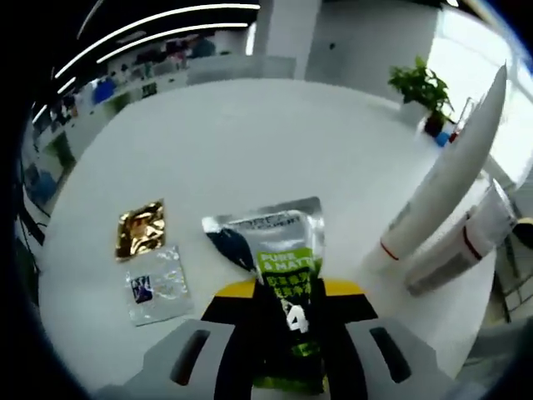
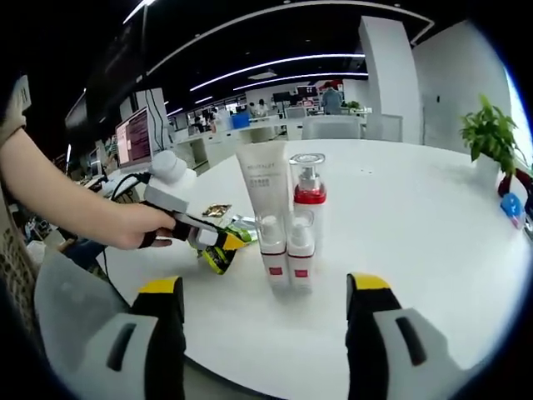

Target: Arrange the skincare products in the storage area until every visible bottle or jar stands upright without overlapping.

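Observation:
My left gripper (image 1: 287,293) is shut on a silver and green sachet (image 1: 279,250), which lies out over the white table (image 1: 250,142). To its right a tall white tube (image 1: 454,167) and a clear bottle with a red band (image 1: 462,242) stand upright. In the right gripper view, a hand holds the left gripper (image 2: 226,243) with the sachet (image 2: 216,260) at its tips, just left of the products. The white tube (image 2: 262,179), a red-banded pump bottle (image 2: 308,187) and two small bottles (image 2: 272,250) (image 2: 301,250) stand together. My right gripper (image 2: 266,308) is open in front of them, holding nothing.
A gold sachet (image 1: 140,228) and a clear sachet (image 1: 156,285) lie flat on the left of the table. A potted plant (image 2: 491,133) and a small blue object (image 2: 510,206) sit at the far right edge. Desks and monitors (image 2: 133,137) stand behind.

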